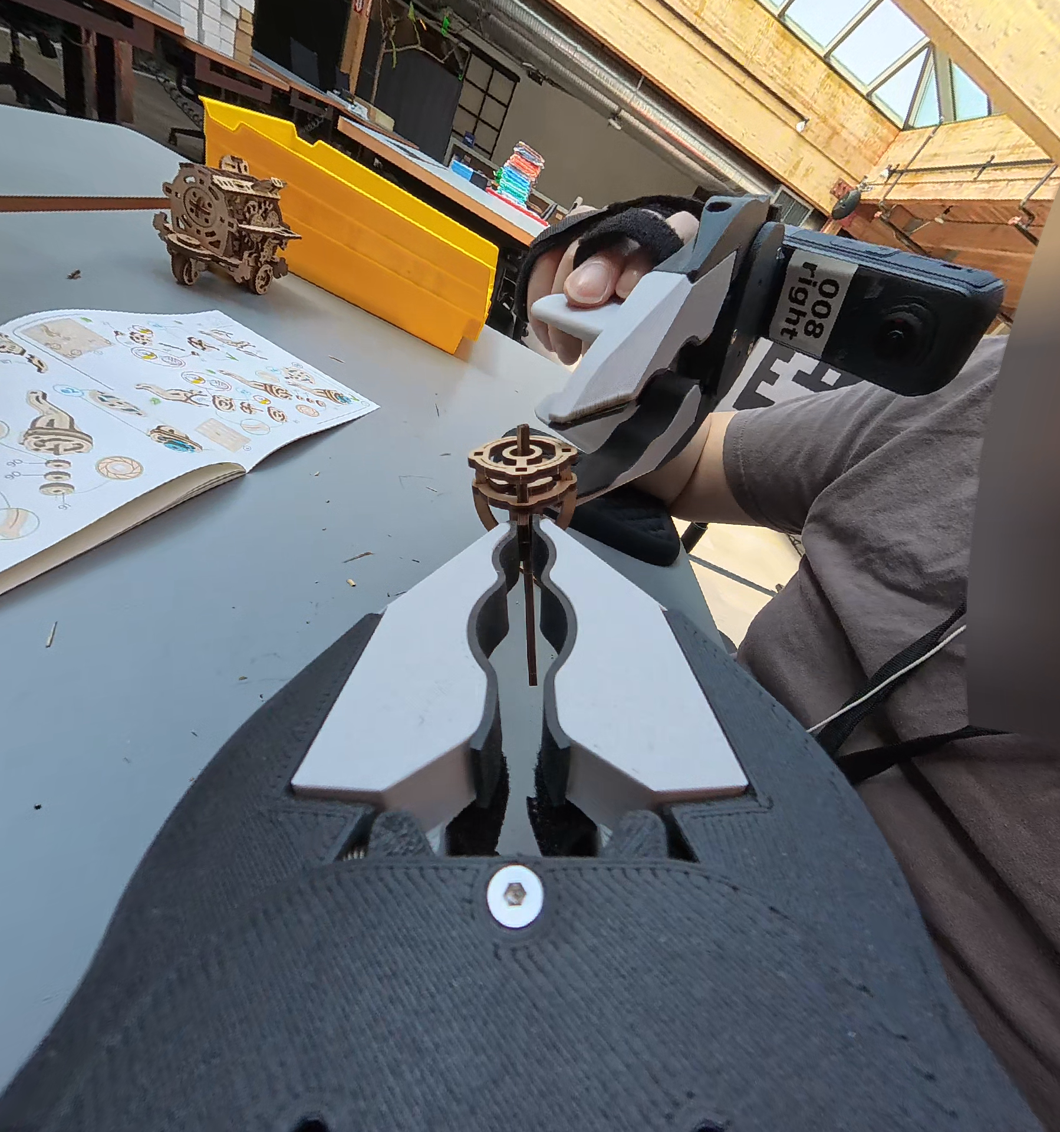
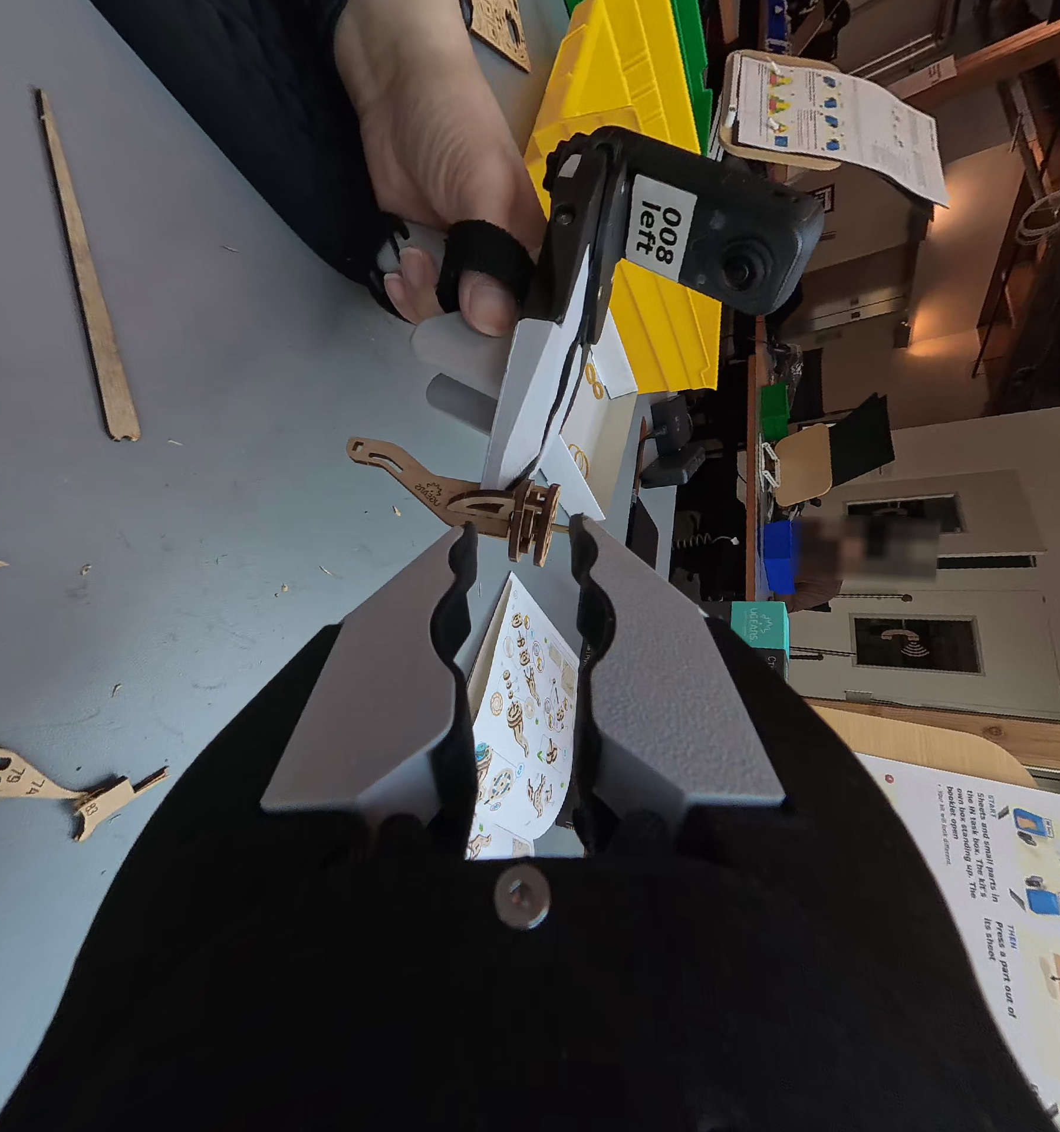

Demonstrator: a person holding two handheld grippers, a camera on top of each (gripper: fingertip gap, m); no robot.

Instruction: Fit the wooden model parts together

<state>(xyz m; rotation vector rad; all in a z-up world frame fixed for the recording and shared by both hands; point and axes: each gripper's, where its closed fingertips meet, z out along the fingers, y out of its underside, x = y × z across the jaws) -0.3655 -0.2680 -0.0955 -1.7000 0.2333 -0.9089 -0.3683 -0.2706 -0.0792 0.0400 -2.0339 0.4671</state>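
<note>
My left gripper (image 1: 522,530) is shut on a flat wooden arm, seen edge-on between its fingers. The arm carries a small stack of round wooden discs (image 1: 522,470) with a thin axle pin sticking out. In the right wrist view the same wooden sub-assembly (image 2: 530,520) is held by the left gripper (image 2: 512,481) above the grey table (image 2: 209,429), its slotted tail pointing left. My right gripper (image 2: 520,534) is open and empty, its fingertips on either side of the discs. The axle pin is close to its right fingertip. It also shows in the left wrist view (image 1: 570,429), just right of the discs.
An open instruction booklet (image 1: 148,398) lies on the table to the left. A finished wooden model (image 1: 224,226) and a yellow bin (image 1: 362,226) stand behind it. A long wooden strip (image 2: 86,275) and scrap pieces (image 2: 25,790) lie on the table. A person's torso (image 1: 883,551) is close on the right. The grippers are tip to tip, or close to it.
</note>
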